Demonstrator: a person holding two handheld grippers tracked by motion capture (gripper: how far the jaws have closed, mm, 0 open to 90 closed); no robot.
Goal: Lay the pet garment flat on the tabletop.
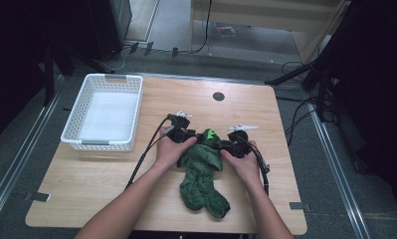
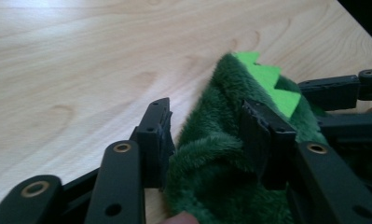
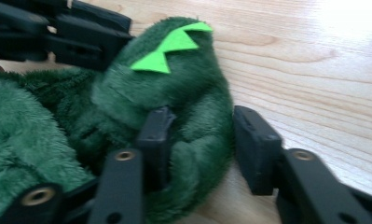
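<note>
The green plush garment (image 1: 202, 174) lay on the tabletop (image 1: 111, 174), right of the white basket (image 1: 106, 112). The left tool (image 2: 206, 135) and the right tool (image 3: 200, 144) each straddled a fold of its top edge, jaws apart, not yet clamped.

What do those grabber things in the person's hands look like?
Both the left gripper and the right gripper are black, with flat bar-shaped jaws joined by brass-coloured rivets. A black cable trails from each. Small pale plates sit on top. The forearms are bare, without sleeves.
</note>
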